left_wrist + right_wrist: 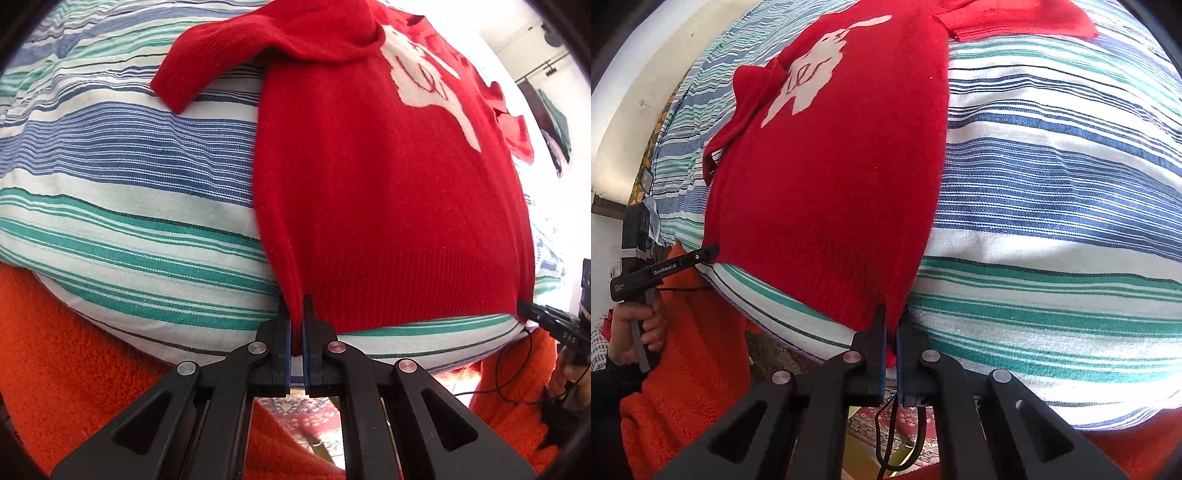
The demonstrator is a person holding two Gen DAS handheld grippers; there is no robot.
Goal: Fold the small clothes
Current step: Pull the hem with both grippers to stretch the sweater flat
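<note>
A small red knitted sweater point(388, 192) with a white animal figure on its front lies flat on a striped cloth point(122, 206). My left gripper point(297, 306) is shut on the near left corner of the sweater's ribbed hem. My right gripper point(894, 317) is shut on the near right corner of the same sweater point(831, 184). Each view shows the other gripper at the opposite hem corner: the right gripper point(524, 308) at the right edge of the left wrist view, the left gripper point(714, 251) at the left of the right wrist view. One sleeve point(207, 74) lies spread to the left, the other sleeve point(1015, 18) to the right.
The blue, green and white striped cloth point(1052, 184) covers a padded surface, with an orange fleecy blanket point(74, 362) hanging below its near edge. A hand point(639, 328) holds the left gripper's handle. A patterned rug point(897, 424) shows below, and a black cable point(886, 435) hangs there.
</note>
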